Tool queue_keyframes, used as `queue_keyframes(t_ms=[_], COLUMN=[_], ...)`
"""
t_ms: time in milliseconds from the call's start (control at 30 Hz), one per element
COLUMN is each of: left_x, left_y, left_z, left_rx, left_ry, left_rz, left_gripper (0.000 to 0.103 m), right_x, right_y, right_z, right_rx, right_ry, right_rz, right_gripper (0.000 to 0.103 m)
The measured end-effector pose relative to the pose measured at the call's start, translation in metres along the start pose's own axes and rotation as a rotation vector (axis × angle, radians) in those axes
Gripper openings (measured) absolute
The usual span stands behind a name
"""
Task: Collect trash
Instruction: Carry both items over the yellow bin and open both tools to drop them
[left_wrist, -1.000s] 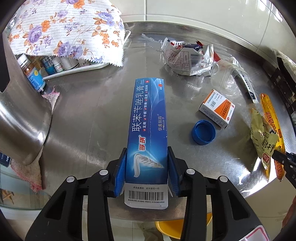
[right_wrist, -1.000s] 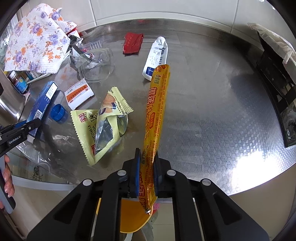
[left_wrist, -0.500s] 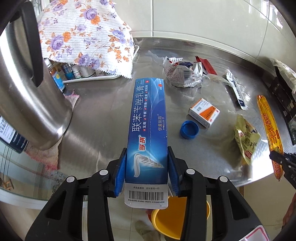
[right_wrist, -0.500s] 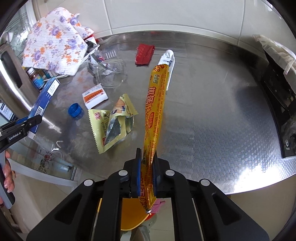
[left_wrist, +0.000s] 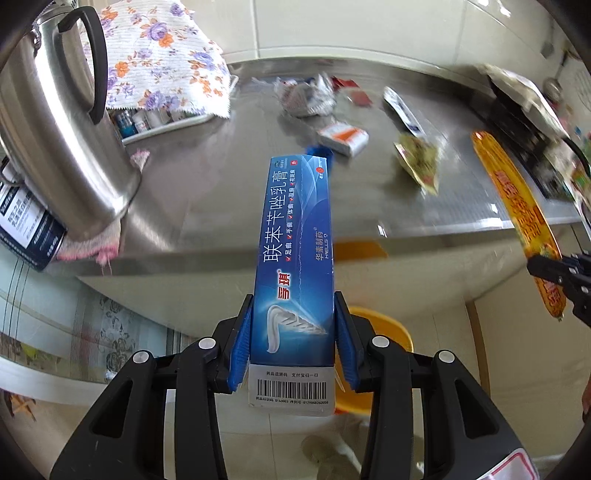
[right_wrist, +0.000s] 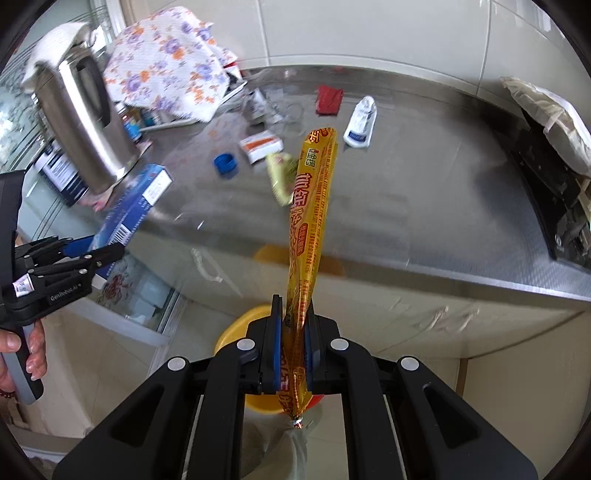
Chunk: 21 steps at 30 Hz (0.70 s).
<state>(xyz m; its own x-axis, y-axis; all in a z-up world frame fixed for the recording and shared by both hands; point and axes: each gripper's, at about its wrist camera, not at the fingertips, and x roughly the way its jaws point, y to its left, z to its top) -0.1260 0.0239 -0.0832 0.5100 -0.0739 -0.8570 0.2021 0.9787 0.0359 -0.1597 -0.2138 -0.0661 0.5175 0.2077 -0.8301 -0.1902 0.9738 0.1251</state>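
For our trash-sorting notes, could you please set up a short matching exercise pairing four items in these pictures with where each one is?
Things:
1. blue box
2. orange sausage wrapper
3. blue bottle cap
4. yellow bin

Places:
A. on the floor below the counter edge
B. clamped in the right gripper
C. lying on the steel counter
D. clamped in the left gripper

Pairs: 1-D, 2-B, 3-C, 4-A
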Motion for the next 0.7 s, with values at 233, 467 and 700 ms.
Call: queue_keyframes(t_ms=[233,467,700], left_x=[0.003,0.069,0.163], left_y=[-0.014,-0.026,-0.043], left_z=[-0.074,-0.112,-0.118], left_rx=[0.122,0.227,0.277], left_ry=[0.107,0.267,0.412], left_rz=[-0.095,-0.226,-0.290], left_gripper=[0.040,0.040,0.040], right_x=[0.001,0.067,0.169], right_y=[0.041,0.042,0.017], right_z=[-0.071,-0.121,-0.142], right_rx=[-0.010,-0.003,0.050], right_ry=[0.135,0.353,0.522], right_rz=[0.111,0.186,0.211], right_gripper=[0.011,0.011,0.011])
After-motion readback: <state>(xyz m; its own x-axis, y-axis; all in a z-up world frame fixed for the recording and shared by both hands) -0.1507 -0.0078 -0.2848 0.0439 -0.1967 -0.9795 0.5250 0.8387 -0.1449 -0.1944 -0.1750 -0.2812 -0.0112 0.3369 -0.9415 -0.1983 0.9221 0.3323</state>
